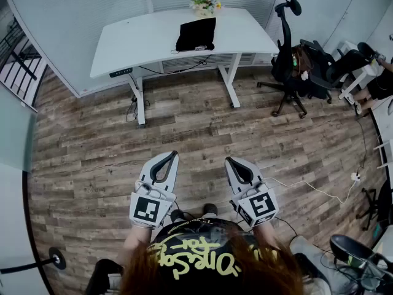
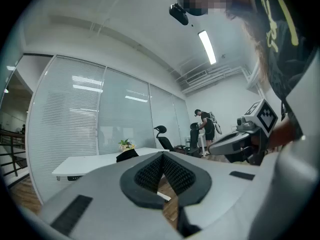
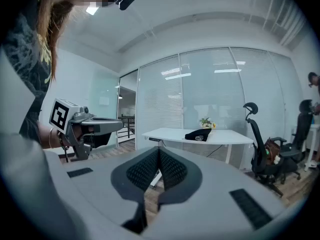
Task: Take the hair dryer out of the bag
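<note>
A: left tongs (image 1: 172,156) pressed together, nothing between them. right tongs (image 1: 228,160) the same, empty.

B: why carried like that?

A: looks like a neutral carry. They sit side by side in front of the person, roughly level, both aimed at the desk (image 1: 141,42). Nothing is within reach, so there's no reason to spread them.

B: bag?

A: black bag (image 1: 196,34) lies on the desk's far half, just in front of the flowers (image 1: 204,3). It's well apart from both tongs, with open wooden floor (image 1: 202,121) between.

B: hair dryer?

A: not visible — presumably inside the bag. I'd say the task hasn't begun. Next move calls for closing that gap, then one pair pins the bag while the other reaches in.
</note>
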The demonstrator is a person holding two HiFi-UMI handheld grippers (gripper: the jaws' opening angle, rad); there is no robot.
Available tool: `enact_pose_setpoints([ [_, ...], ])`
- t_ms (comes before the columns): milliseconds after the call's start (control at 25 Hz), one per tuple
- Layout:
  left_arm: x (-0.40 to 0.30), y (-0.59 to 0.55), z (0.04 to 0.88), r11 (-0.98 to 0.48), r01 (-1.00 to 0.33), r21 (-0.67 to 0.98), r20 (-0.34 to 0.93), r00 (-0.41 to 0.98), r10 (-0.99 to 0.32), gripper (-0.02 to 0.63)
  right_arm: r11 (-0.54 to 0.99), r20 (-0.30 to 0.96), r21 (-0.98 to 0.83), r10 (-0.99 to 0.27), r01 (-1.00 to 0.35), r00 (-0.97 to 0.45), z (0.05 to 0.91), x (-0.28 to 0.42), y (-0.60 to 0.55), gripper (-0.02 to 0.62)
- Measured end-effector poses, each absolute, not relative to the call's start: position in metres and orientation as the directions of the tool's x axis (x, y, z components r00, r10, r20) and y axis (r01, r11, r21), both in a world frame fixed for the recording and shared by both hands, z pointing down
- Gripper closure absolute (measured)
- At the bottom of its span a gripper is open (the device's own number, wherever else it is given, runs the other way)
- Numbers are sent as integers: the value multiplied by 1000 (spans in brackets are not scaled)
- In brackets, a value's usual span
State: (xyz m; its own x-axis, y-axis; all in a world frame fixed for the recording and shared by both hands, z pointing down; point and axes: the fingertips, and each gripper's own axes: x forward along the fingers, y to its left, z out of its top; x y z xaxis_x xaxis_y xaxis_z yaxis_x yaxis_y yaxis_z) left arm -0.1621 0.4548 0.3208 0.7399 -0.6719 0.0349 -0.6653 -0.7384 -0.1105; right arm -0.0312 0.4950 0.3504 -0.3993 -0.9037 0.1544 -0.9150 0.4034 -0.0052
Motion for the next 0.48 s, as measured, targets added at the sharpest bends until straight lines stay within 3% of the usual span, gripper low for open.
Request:
enact_pose_setpoints([
  [480, -171, 464, 328, -743, -662, -97, 45, 743, -668, 617, 377, 168, -5, -913, -926, -373, 357, -35, 507, 592],
])
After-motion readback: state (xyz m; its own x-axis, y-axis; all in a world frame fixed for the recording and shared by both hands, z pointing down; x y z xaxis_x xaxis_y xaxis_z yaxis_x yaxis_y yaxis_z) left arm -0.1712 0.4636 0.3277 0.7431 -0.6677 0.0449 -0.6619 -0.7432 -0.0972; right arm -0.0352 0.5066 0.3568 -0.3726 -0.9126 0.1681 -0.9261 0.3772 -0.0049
